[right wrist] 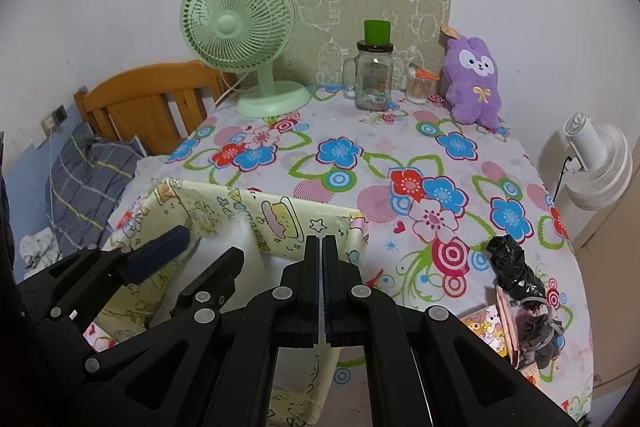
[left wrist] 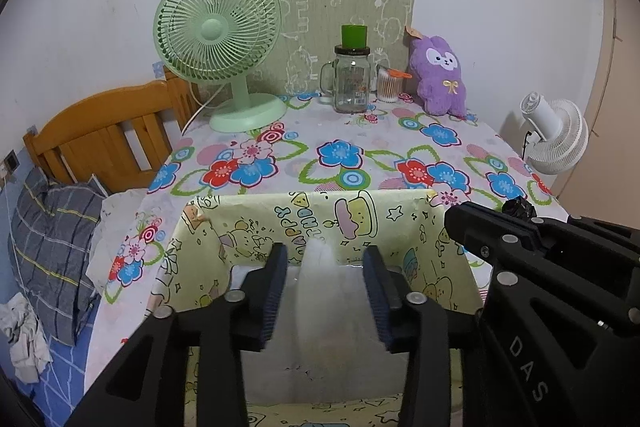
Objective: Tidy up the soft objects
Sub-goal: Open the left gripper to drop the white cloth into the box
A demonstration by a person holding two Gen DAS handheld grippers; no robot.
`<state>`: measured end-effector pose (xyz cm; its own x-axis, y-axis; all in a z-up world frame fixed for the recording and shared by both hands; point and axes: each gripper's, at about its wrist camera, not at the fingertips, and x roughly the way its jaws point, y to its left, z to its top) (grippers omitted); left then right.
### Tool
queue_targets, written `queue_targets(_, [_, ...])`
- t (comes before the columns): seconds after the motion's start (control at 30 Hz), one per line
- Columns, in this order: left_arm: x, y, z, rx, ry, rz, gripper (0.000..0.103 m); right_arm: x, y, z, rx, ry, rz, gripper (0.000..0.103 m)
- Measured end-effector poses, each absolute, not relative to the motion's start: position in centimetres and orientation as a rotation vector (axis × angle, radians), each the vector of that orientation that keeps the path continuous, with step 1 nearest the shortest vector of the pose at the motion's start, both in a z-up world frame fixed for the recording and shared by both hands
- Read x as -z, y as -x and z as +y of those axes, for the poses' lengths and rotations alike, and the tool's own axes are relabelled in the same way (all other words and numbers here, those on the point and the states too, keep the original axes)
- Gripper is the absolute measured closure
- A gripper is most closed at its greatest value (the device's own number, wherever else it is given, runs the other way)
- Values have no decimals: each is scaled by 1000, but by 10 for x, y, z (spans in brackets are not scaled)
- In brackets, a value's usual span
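Note:
A yellow cartoon-print fabric box [left wrist: 320, 215] [right wrist: 280, 215] stands open at the near edge of the flowered table. My left gripper [left wrist: 326, 259] [right wrist: 200, 251] hangs over the box, open. A white, fluffy soft object [left wrist: 324, 291] [right wrist: 244, 239], blurred, sits between the pads without being pressed and reaches down into the box. My right gripper [right wrist: 322, 243] [left wrist: 456, 223] is shut just right of the left one, over the box's right wall; only a thin pale sliver shows between its pads. A purple plush animal [left wrist: 438, 79] [right wrist: 474, 87] sits upright at the table's far right.
At the back stand a green desk fan [left wrist: 220, 43], a glass jar with a green lid [left wrist: 352, 79] and a cotton-swab tub [left wrist: 390, 85]. A black wrapped bundle [right wrist: 516, 267] and a small pouch [right wrist: 536, 331] lie near right. A bed headboard [left wrist: 112, 139] is left, a white fan [left wrist: 556, 135] right.

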<state>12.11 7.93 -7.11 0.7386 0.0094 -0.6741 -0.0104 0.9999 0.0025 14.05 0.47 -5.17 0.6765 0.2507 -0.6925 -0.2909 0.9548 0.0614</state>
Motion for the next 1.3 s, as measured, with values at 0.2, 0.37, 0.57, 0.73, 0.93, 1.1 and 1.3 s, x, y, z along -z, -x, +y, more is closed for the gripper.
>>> queue_targets(0.2, [73,-122,76,-10,-8,749,38,56,-144,2,-302,68,786,99])
queue_targets(0.37, [69,-119,69,2,-5,747,32,53,-141,-6,-304,60,777,99])
queue_targets(0.57, [65,-114,56,33,10,749,32,48,-132,-22,-296,51,742,38])
queue_targets(0.73, [56,-108,40,42,4,727,30,41,-123,-41,-295,3,713,28])
queue_targets(0.93, [49,-99,15,65,-7,708,21,35,-112,-67,-263,-7,689,20])
queue_targets(1.1, [44,-93,-7,82,-14,688,13,30,-104,-90,-233,-13,665,13])
queue_targets(1.3, [41,-86,-32,94,-25,667,5,28,-94,-116,-196,-17,640,8])
